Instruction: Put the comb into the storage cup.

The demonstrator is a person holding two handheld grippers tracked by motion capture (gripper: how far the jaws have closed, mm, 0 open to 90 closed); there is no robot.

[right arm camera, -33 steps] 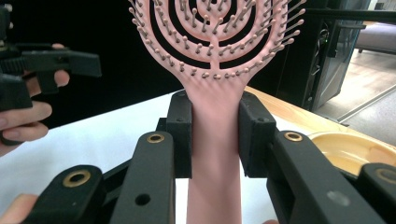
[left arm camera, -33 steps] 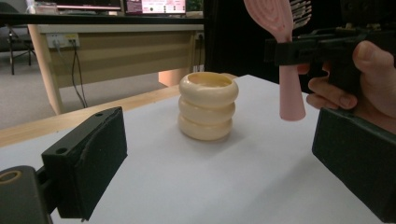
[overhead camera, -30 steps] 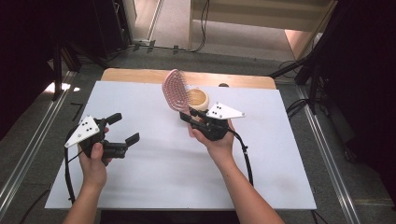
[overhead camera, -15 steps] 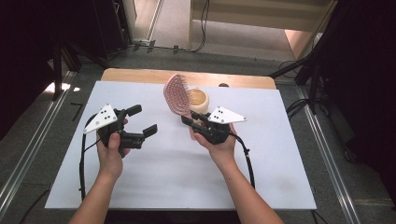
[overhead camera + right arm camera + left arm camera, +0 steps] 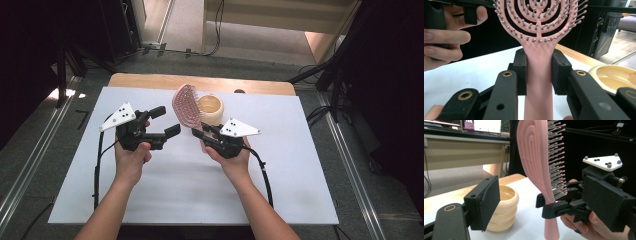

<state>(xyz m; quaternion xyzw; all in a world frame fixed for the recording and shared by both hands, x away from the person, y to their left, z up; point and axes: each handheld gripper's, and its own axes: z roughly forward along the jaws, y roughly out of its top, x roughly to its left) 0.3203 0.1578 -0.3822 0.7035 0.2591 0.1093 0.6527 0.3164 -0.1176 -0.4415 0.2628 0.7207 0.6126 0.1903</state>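
Near the middle of the white counter [image 5: 165,195], the right tongs [image 5: 200,131] are clenched on the handle of a pink hairbrush [image 5: 184,104], one black pad pressed to each side of the neck just below the bristles. The brush stands nearly upright, its head above the tongs. Just beyond it, on the far side, sits a cream ribbed bowl [image 5: 210,109], resting on the counter and close to the brush head. To the left, the left tongs [image 5: 166,122] are released, their jaws spread wide and pointing right toward the brush, near it but apart. A hand [image 5: 131,161] grips each tool from the near edge.
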